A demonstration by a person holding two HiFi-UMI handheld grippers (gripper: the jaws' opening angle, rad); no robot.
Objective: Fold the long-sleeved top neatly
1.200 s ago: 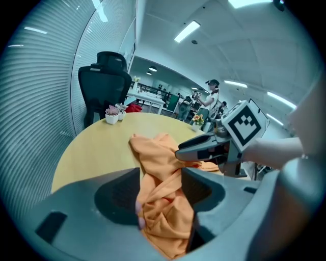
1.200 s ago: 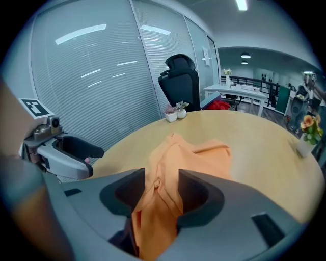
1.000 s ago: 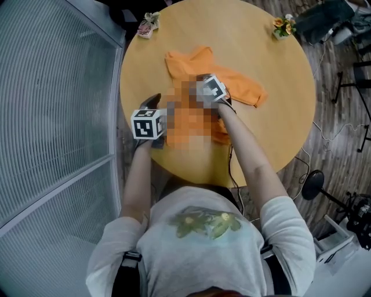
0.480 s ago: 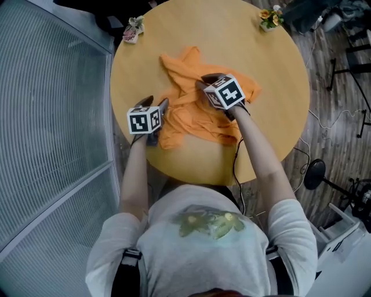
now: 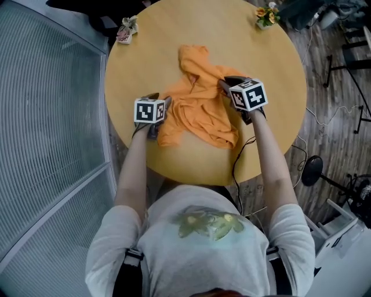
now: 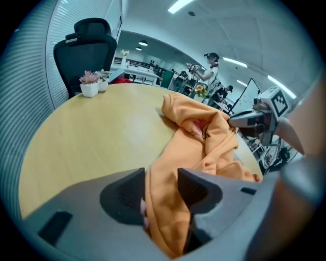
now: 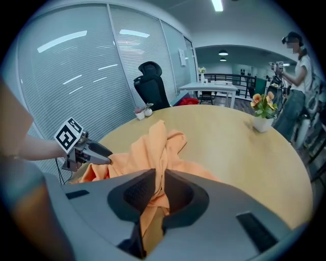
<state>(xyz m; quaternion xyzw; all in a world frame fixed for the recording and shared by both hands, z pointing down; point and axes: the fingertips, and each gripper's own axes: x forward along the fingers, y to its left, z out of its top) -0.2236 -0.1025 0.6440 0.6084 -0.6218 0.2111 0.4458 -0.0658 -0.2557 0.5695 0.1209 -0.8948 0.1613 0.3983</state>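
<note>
Fabric in a crumpled orange heap, the long-sleeved top (image 5: 200, 107) lies near the middle of the round wooden worktop (image 5: 232, 35), reaching toward its 6 o'clock edge. One part of the garment stretches away toward 12 o'clock and ends in a loose fold.

At the heap's 9 o'clock edge sits the left gripper (image 6: 161, 179). Its jaws have just been closing, and a thick fold of the top fills the gap between them, with cloth against both pads. A little pink shows beside the left pad, though I cannot tell what it is.

At the 3 o'clock edge of the heap, the right gripper (image 7: 159, 178) has also just been closing, and it pinches a thin ridge of the cloth between nearly meeting pads. From there the fabric rises in a peak ahead of it.

The garment sags in wrinkles between the two grippers.

A small flower pot (image 5: 124, 30) stands at the worktop's 10 o'clock rim. Another flower pot (image 5: 264, 14), with yellow and orange blooms, stands at its 1 o'clock rim.
</note>
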